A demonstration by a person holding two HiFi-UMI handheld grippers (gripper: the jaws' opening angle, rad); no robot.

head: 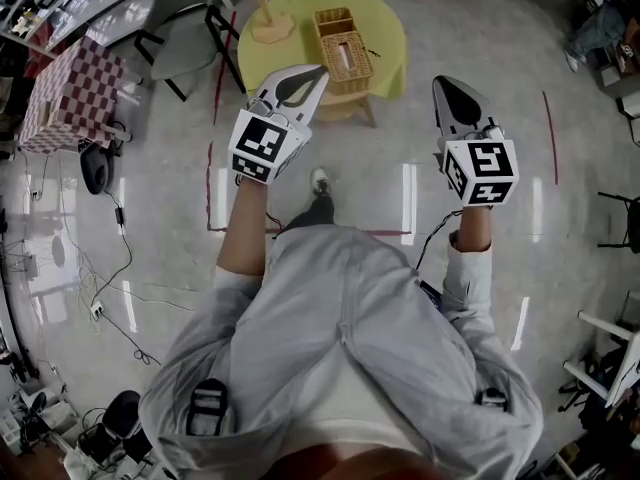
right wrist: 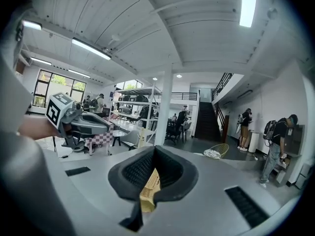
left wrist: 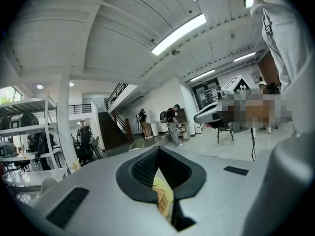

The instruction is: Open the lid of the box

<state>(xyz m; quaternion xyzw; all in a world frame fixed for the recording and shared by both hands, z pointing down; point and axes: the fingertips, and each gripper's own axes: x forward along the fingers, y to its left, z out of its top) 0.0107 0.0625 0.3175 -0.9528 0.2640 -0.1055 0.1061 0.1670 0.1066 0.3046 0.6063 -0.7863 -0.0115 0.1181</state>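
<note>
Grey floor (head: 400,183) fills the head view, with a round yellow table (head: 385,28) up ahead. A woven box (head: 343,48) sits on that table. The left tool (head: 312,76) and the right tool (head: 447,88) are held up in the air, well apart from the box. In the left gripper view, the left tool (left wrist: 157,151) has its jaws shut with nothing held, and a thin strip of the box (left wrist: 164,200) shows through the crack. In the right gripper view, the right tool (right wrist: 154,149) is closed and empty too, and a bit of the box (right wrist: 150,183) peeks through.
</note>
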